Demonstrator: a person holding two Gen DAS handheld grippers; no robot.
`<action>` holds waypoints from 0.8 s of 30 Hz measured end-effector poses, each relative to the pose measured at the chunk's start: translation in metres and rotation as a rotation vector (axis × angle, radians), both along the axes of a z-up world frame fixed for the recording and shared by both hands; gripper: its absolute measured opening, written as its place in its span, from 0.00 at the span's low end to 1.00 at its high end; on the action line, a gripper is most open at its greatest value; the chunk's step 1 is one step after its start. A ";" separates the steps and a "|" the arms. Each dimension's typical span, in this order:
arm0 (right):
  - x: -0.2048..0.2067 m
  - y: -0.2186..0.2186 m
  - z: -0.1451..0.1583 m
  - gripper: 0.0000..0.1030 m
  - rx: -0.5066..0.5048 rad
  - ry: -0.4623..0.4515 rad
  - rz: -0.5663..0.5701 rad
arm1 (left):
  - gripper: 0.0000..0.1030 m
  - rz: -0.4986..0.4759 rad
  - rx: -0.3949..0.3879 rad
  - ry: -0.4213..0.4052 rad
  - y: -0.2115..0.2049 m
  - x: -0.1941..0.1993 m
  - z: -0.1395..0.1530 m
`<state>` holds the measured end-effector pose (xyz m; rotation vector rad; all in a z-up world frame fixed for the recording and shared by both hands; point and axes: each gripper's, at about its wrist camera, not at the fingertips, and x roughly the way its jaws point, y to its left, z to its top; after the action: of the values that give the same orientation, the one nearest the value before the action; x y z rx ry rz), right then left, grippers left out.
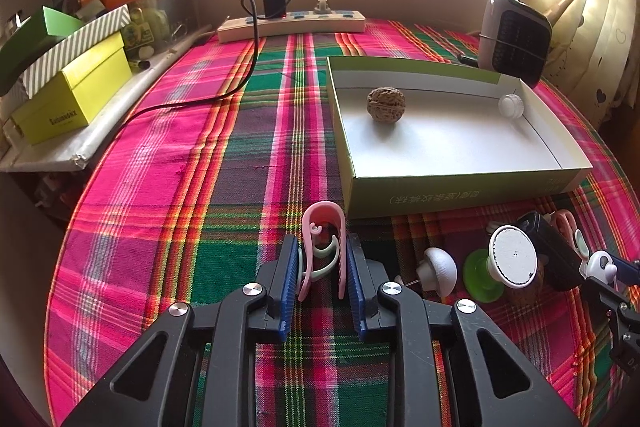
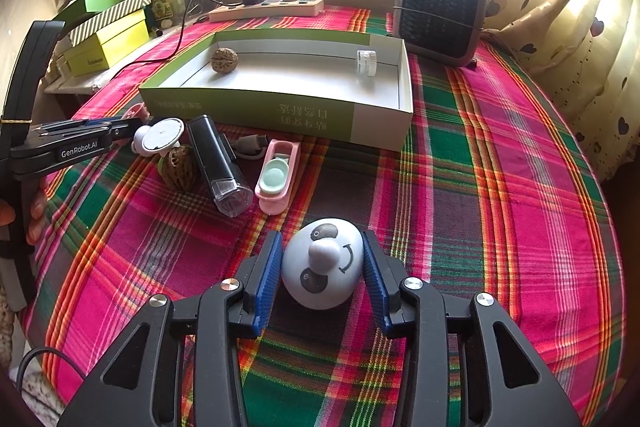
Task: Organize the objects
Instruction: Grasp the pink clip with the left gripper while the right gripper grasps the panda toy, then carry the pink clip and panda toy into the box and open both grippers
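Observation:
My left gripper is shut on a pink clip, held just above the plaid cloth, left of the green-sided box. The box holds a walnut and a small white jar. My right gripper is shut on a white egg-shaped toy with a panda face, in front of the box. Between the grippers lie a second pink clip, a black tube, a walnut and a white round disc.
A power strip with a black charger and its cable sits at the back. A small heater stands behind the box at the right. Yellow and striped boxes are stacked at the left. A green suction cup and a white mushroom-shaped knob lie nearby.

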<state>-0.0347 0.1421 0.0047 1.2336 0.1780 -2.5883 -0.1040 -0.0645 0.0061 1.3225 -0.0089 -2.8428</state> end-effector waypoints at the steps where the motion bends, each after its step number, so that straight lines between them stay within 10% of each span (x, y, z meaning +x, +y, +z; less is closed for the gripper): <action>1: 0.000 0.000 0.000 0.39 -0.001 0.000 0.000 | 0.20 0.000 0.000 0.000 0.000 0.000 0.000; 24: -0.002 0.005 0.013 0.39 -0.009 0.035 -0.003 | 0.20 -0.026 0.002 0.042 0.005 0.011 0.022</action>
<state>-0.0368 0.1472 0.0174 1.1869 0.1718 -2.6118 -0.0932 -0.0598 0.0281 1.2722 -0.0227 -2.8926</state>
